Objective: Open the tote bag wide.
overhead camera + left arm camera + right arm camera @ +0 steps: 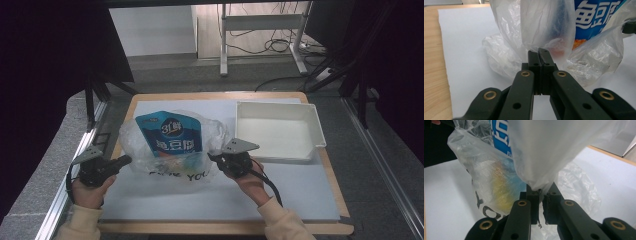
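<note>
One clear plastic bag (172,150) is seen lying on the white sheet (210,200) that covers the wooden table (225,228), toward the left half of it, and one blue snack pouch (168,133) with white lettering is held inside it. The bag is gripped at two places, one on each side. The left gripper (121,161) is held at the bag's left edge; in the left gripper view its jaws are closed together on a fold of the thin film (541,37), with the blue pouch (596,17) visible through the plastic just beyond. The right gripper (212,157) is held at the bag's right edge; in the right gripper view its jaws are pinched on a gathered strip of the film (541,157), a narrow gap being left lower down between them, and dark printed letters (487,210) are seen on the bag to the side. Two hands are counted, the left hand (90,192) and the right hand (250,180), each with a pale sleeve behind it. One white rectangular tray (316,127) is set on the right part of the table, just beside the bag and apart from both grippers; nothing is seen inside it.
</note>
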`<state>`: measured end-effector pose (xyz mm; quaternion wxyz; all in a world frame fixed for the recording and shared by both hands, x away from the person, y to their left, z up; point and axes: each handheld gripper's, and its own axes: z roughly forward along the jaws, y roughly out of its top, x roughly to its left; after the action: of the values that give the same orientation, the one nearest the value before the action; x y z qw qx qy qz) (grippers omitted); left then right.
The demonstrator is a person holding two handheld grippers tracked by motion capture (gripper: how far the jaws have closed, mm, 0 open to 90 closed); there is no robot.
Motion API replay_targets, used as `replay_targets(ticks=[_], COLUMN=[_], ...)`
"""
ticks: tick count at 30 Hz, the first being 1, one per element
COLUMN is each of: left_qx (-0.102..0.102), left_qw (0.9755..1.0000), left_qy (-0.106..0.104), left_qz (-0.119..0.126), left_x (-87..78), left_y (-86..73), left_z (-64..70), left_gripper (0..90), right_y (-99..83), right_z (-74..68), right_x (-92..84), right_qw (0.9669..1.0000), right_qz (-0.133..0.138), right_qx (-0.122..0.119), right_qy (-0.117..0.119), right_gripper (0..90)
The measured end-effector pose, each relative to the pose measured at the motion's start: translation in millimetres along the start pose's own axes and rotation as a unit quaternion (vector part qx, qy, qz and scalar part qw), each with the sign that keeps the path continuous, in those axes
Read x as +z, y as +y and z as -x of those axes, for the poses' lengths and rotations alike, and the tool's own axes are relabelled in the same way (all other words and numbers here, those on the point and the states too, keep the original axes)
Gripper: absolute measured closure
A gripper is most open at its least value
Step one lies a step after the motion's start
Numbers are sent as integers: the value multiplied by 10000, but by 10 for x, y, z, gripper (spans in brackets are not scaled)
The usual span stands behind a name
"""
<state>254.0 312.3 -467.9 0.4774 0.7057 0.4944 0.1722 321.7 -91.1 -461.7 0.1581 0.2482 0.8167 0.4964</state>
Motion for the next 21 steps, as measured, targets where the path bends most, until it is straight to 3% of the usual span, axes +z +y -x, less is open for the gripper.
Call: replay_targets(ticks=[9,21], left_qx=[-28,-31], left_qw=[9999,9995], left_qy=[9,9], left_qz=[-116,-306], left_x=[60,166], left_y=[-94,-159], left_z=[-27,-27], left_gripper=[900,900], right_y=[-91,-198], right_z=[19,26], right_x=[55,139], right_qw=[9998,9994], right_qz=[-140,-344], right_qx=[118,62], right_qy=[-5,-27], right_gripper=[835,835])
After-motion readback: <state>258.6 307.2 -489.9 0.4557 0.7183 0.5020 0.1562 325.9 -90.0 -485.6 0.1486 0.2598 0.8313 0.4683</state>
